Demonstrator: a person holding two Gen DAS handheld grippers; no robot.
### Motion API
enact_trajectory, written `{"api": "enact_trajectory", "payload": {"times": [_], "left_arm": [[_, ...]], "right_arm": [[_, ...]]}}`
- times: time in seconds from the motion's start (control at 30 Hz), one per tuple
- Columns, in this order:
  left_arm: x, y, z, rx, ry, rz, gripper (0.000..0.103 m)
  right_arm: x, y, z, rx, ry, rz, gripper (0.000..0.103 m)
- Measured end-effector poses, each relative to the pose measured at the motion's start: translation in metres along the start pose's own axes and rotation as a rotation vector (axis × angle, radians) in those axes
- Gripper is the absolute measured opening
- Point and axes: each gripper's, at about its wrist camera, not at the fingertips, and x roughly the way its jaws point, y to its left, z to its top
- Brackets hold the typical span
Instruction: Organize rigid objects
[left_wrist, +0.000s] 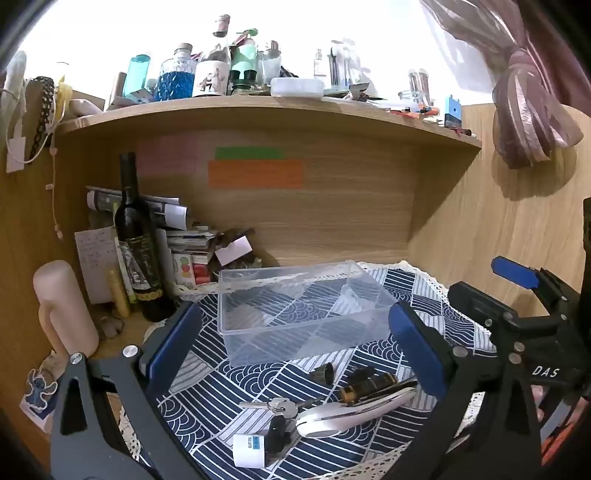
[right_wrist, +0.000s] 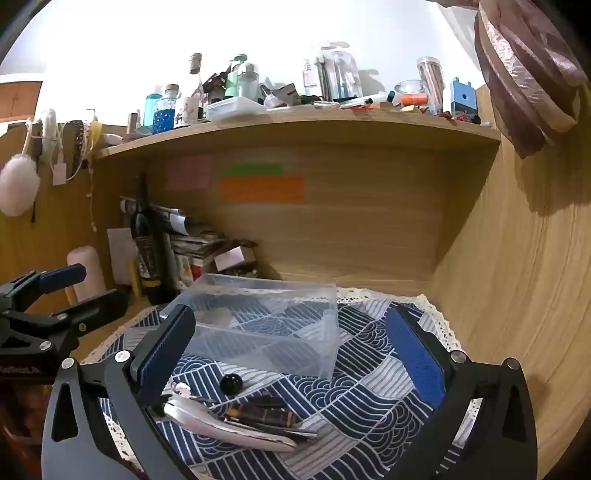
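Left hand-held gripper (left_wrist: 295, 350): I see its two blue-padded jaws spread wide with nothing between them, hovering over the near part of the patterned cloth (left_wrist: 258, 376).
Right hand-held gripper (right_wrist: 291, 354): I see it spread wide as well, holding nothing; from the left wrist view it shows at the right edge (left_wrist: 517, 291).
Clear plastic box (left_wrist: 303, 306): it sits on the cloth at the back, open-topped, with thin dividers inside; I can see the cloth pattern through its floor, so it looks bare inside.
Loose items: they lie together on the cloth in front of the box, apart from it.
Silver opener (left_wrist: 354, 413): a long shiny handle with a rounded end, lying flat, nearest to me in the right wrist view (right_wrist: 229, 428).
Brown striped piece (left_wrist: 369, 386): a short barrel-like thing, lying just behind the silver opener and touching it.
Keys (left_wrist: 277, 406): on a ring at the rounded end of the opener.
Small dark bell-shaped piece (left_wrist: 323, 373): standing alone between the box and the opener.
White cylinder (left_wrist: 249, 450): at the near edge of the cloth, next to a small black part I cannot identify.
Bench (left_wrist: 122, 343): wooden, carrying the cloth; a dark wine bottle (left_wrist: 135, 240) and stacked papers stand at its left back corner.
Shelf (left_wrist: 258, 110): above, crowded with bottles and jars.
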Motion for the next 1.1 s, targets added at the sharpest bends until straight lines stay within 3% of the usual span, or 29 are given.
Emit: {"api": "enact_trajectory", "payload": {"times": [0.17, 1.1], "left_arm": [[0.0002, 0.0026, -0.0002, -0.034, 0.012, -0.012, 0.103], [0.0012, 0.0007, -0.0008, -0.017, -0.010, -0.010, 0.103]], "right_arm": [[0.0009, 0.0042, 0.0016, 0.014, 0.020, 0.011, 0.103], [0.0033, 0.0027, -0.0006, 0.009, 0.027, 0.035, 0.103]]}}
